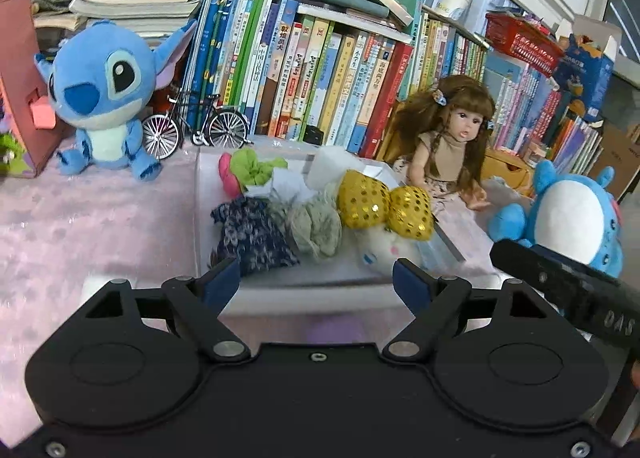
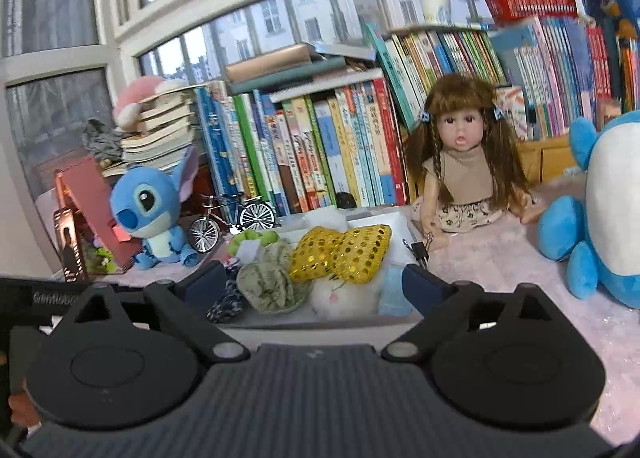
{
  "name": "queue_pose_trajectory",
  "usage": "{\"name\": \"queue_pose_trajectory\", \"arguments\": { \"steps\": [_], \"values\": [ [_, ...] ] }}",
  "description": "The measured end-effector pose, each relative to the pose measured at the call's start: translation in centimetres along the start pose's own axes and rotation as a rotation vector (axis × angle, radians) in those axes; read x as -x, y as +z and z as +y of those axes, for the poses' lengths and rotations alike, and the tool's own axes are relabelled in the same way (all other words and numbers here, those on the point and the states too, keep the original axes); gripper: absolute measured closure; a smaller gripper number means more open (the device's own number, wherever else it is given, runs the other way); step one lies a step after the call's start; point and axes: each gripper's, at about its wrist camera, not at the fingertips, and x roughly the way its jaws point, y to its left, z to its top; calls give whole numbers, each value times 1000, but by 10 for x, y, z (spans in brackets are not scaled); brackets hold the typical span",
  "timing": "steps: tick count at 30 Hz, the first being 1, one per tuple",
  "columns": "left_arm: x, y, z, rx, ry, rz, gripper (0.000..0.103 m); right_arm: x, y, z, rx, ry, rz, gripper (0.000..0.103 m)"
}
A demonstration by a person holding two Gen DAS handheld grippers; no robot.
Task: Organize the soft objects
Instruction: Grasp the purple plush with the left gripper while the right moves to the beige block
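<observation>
Item: white plush toy (image 1: 380, 254) with gold sequin bow (image 1: 384, 204), lying in the white tray (image 1: 280, 282) on the desk, beside a green fabric bundle (image 1: 316, 228) and a navy floral pouch (image 1: 252, 234). I judge it light, squashy, unbreakable; sequins slippery, so I'd pinch the body. Bow's long axis runs left-right. My left hand-held gripper (image 1: 318, 278) and right hand-held gripper (image 2: 316, 284) are both spread, empty, just short of the tray.
</observation>
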Motion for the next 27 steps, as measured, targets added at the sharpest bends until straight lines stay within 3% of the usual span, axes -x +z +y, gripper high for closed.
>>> {"name": "queue_pose_trajectory", "arguments": {
  "steps": [7, 14, 21, 27],
  "values": [
    [23, -22, 3, -9, -16, 0, 20, 36, -27, 18, 103, -14, -57, 0],
    [34, -44, 2, -33, -40, 26, 20, 62, -55, 22, 86, -12, -67, 0],
    [29, -58, 4, 13, -92, 115, 20, 88, -96, 33, 167, -12, -63, 0],
    [11, -58, -8, 20, -67, 124, 16, 95, -131, 44, 166, -9, -26, 0]
  ]
}}
